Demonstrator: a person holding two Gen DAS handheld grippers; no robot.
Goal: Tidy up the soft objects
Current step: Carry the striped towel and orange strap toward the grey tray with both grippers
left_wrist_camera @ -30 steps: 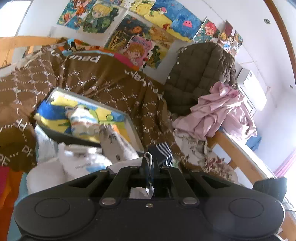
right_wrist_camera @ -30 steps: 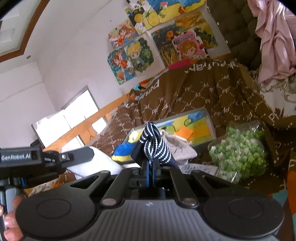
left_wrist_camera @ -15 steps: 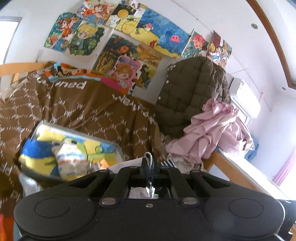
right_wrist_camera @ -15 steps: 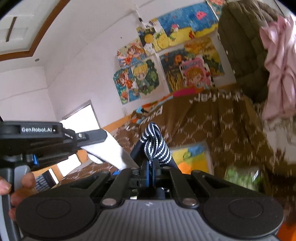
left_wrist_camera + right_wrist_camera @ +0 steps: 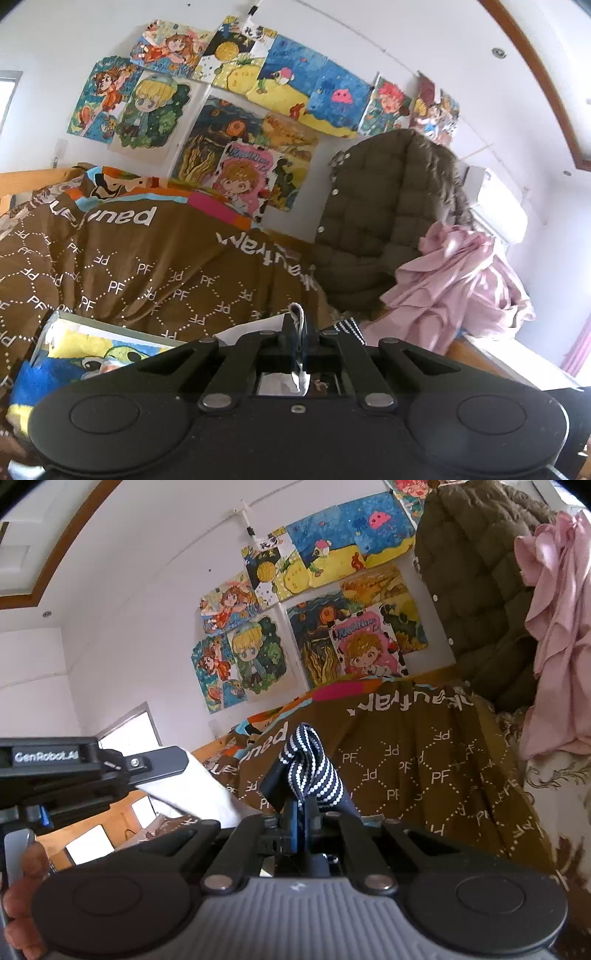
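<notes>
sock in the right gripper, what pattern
Navy with white dotted stripes, clearest in the right wrist view.

Both tools have risen and tilted upward, so the storage box has sunk to the lower left edge of the left wrist view, and the bag of green pieces and the box are gone from the right wrist view.

most of the white cloth hidden behind left gripper

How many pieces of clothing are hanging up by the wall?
2: a quilted olive jacket hanging beside the posters, and a pink garment draped just right of it. Others may hide behind them.
</notes>
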